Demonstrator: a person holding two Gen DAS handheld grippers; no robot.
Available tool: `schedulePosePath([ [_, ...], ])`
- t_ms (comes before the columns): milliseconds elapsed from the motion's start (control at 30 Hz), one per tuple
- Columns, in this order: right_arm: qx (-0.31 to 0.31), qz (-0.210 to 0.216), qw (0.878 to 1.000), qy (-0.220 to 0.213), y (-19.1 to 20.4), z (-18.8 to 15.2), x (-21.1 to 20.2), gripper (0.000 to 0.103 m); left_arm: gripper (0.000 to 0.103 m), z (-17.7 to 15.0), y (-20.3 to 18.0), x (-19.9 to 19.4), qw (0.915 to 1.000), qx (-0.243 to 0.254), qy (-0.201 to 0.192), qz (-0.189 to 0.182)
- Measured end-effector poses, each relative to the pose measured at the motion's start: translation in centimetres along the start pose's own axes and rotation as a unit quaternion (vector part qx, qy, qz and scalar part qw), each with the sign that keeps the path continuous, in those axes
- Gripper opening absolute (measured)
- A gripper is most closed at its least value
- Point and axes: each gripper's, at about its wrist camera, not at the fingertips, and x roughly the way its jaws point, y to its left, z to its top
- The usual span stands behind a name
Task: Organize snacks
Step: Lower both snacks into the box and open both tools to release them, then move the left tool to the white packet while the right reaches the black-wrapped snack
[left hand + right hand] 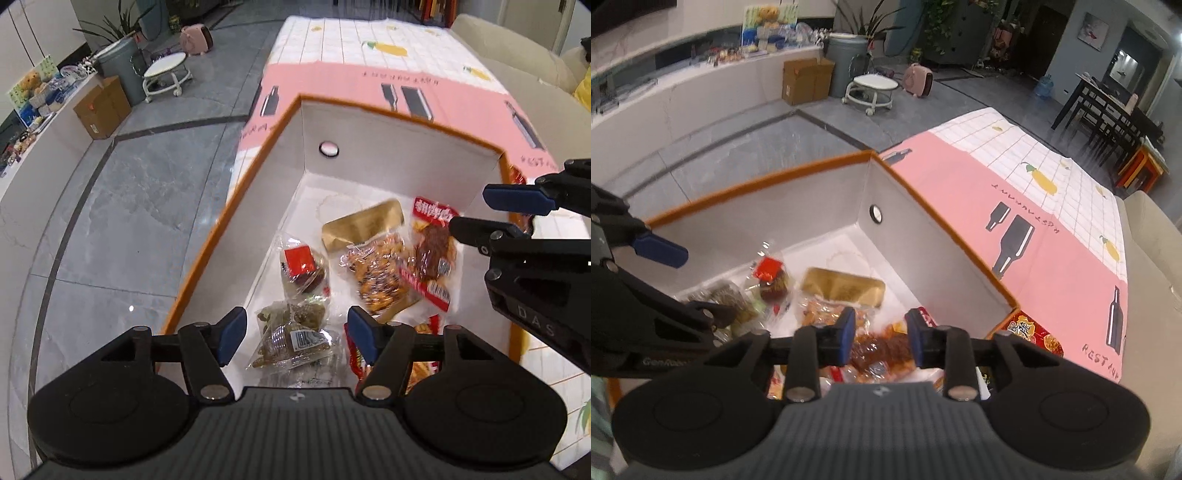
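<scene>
Both claws tilt steeply down over the orange-rimmed box on the table: the left claw gapes wide and empty, the right claw stands partly open, gripping nothing. Snack packets lie loose on the box floor beneath them. The nearest packets are cut off behind the claw bodies, and motion blur smears the labels.

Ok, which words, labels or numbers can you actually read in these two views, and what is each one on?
"DAS": black body of the right gripper, seen from the left wrist.
"RESTAU", cut off: pink printed tablecloth.
"Gen", rest unreadable: black body of the left gripper, seen from the right wrist.
Red packet of dried meat: large white characters, too blurred to read.
Barcode on clear wrapped snack: too small.
</scene>
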Motion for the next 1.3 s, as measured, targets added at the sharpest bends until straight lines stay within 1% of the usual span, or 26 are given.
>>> schedulePosePath([
  [67,0.014,0.007,1.0,-0.01,-0.5,0.2,-1.0,0.034,0.074,0.0,-0.1,-1.1,0.9999,-0.001,-0.015,-0.008],
  [133,0.029,0.015,0.999,-0.025,-1.0,0.2,-2.2,0.039,0.074,-0.1,-0.2,-2.4,0.9993,-0.003,-0.033,-0.015],
  [167,0.035,0.019,0.999,-0.033,-1.3,0.1,-2.9,0.041,0.074,-0.2,-0.4,-3.2,0.9988,-0.003,-0.045,-0.019],
  [233,0.046,0.025,0.997,-0.051,-1.8,-0.1,-4.2,0.045,0.074,-0.3,-0.9,-4.5,0.9973,-0.001,-0.069,-0.028],
  [333,0.06,0.031,0.995,-0.072,-2.5,-0.9,-6.2,0.048,0.073,-1.0,-2.2,-6.6,0.9937,0.006,-0.105,-0.039],
  [367,0.066,0.03,0.994,-0.079,-2.8,-1.3,-6.9,0.049,0.073,-1.3,-2.6,-7.3,0.9921,0.009,-0.117,-0.044],
  [433,0.079,0.031,0.992,-0.092,-3.4,-2.2,-8.3,0.055,0.073,-1.8,-3.5,-8.3,0.989,0.013,-0.136,-0.057],
  [533,0.1,0.031,0.988,-0.111,-4.7,-4.1,-10.0,0.058,0.073,-2.7,-5.0,-9.4,0.9844,0.025,-0.156,-0.077],
  [567,0.105,0.027,0.988,-0.114,-5.1,-4.8,-10.5,0.058,0.073,-3.0,-5.7,-9.6,0.983,0.033,-0.162,-0.079],
  [633,0.113,0.015,0.986,-0.119,-5.7,-6.4,-11.3,0.063,0.073,-3.7,-7.1,-9.9,0.9807,0.049,-0.173,-0.076],
  [667,0.117,0.009,0.986,-0.121,-5.9,-7.3,-11.8,0.063,0.073,-4.0,-7.9,-9.9,0.9796,0.058,-0.177,-0.076],
  [733,0.126,-0.002,0.985,-0.121,-6.5,-9.2,-12.2,0.063,0.073,-4.6,-9.2,-9.6,0.9781,0.072,-0.178,-0.079],
  [867,0.143,-0.022,0.983,-0.116,-7.6,-12.5,-12.4,0.064,0.073,-5.5,-11.5,-8.4,0.978,0.082,-0.169,-0.092],
  [933,0.149,-0.035,0.982,-0.109,-7.8,-14.1,-12.1,0.064,0.073,-6.0,-12.6,-7.9,0.9777,0.088,-0.167,-0.092],
  [1000,0.162,-0.039,0.981,-0.097,-8.4,-15.4,-11.6,0.064,0.071,-6.2,-13.8,-7.0,0.9772,0.102,-0.167,-0.082],
  [1167,0.191,-0.043,0.978,-0.073,-9.8,-17.2,-9.7,0.063,0.07,-6.9,-16.6,-4.6,0.9733,0.152,-0.159,-0.064],
  [1300,0.195,-0.034,0.978,-0.06,-11.3,-17.5,-7.9,0.061,0.07,-6.8,-18.4,-2.7,0.9701,0.179,-0.152,-0.06],
])
